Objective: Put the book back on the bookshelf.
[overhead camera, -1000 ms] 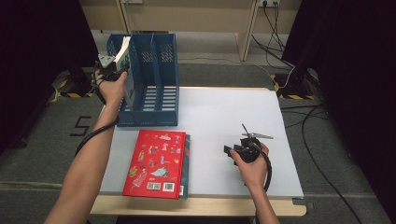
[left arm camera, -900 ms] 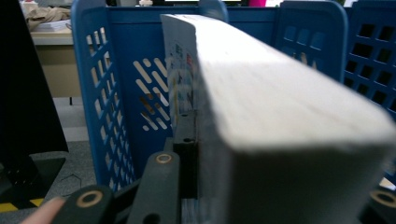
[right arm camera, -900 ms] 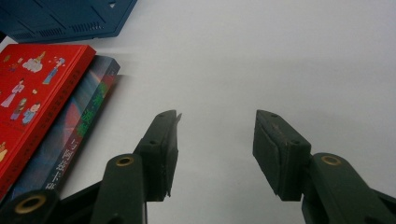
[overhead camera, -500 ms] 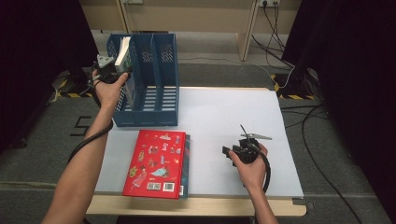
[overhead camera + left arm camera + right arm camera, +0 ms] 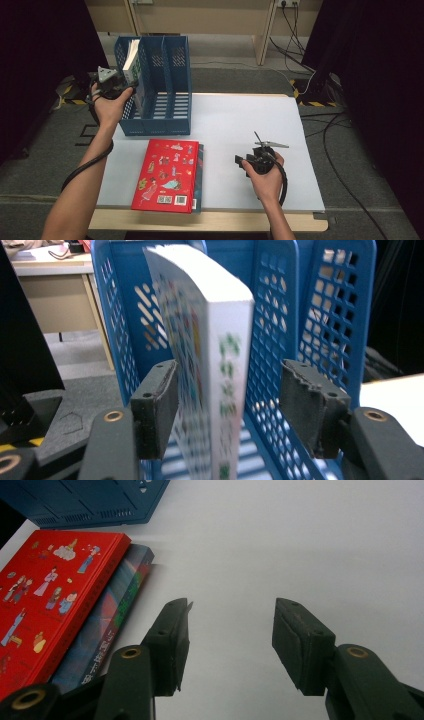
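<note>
Filing books into the rack (image 5: 165, 107) — one in, two to go, judging by the layout. White book (image 5: 132, 62) stands upright in the rack's leftmost slot, spine toward the near end, top edge poking above the rim. Left gripper (image 5: 120, 82) hovers at that near-left corner of the rack, jaws just opened and standing apart on either side of the book (image 5: 220, 375); in the left gripper view a gap shows between each pad and the cover, so released, not gripping. Book looks to rest on the rack alone, leaning a little against the slot's divider.

Middle and right slots of the rack show nothing inside. In front of the rack, flat on the table (image 5: 240, 120), lies a red book (image 5: 167, 175) stacked on a darker one whose spine peeks out along the right edge (image 5: 112, 630). Both untouched.

Right gripper (image 5: 245, 162) rests low on the table, to the right of the red book and well in front of the rack — jaws spread wide, nothing between them, only bare tabletop in the right gripper view (image 5: 230, 640).

Left to do, as a guess: back the left gripper clear of the rack, then lift the red book and its neighbour into the free slots.
</note>
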The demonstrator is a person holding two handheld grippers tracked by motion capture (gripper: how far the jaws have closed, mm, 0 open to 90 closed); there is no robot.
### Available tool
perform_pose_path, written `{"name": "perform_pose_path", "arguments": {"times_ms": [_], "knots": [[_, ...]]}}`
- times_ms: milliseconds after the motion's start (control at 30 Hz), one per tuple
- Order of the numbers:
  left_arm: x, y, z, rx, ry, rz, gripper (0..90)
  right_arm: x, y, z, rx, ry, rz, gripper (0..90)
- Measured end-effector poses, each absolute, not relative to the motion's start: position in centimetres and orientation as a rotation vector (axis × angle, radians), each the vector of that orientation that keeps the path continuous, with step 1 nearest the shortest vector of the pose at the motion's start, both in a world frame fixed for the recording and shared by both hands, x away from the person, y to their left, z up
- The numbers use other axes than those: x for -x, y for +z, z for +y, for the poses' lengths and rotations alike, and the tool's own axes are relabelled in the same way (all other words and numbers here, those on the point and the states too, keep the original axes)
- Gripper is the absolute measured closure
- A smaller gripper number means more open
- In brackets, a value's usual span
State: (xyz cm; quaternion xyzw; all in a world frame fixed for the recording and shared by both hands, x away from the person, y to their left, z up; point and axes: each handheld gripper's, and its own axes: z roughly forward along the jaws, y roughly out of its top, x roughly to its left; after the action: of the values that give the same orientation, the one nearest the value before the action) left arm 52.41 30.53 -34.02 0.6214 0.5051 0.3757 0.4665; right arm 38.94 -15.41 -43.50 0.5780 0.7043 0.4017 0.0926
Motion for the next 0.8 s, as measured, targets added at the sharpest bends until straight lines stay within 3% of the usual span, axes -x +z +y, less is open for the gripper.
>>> {"name": "perform_pose_path", "arguments": {"times_ms": [800], "knots": [[-45.4,-38.1,31.3,-1.626,0.794,1.259,40.8,-42.1,-41.3,-9.1,-1.656,1.165,2.222,48.6]]}}
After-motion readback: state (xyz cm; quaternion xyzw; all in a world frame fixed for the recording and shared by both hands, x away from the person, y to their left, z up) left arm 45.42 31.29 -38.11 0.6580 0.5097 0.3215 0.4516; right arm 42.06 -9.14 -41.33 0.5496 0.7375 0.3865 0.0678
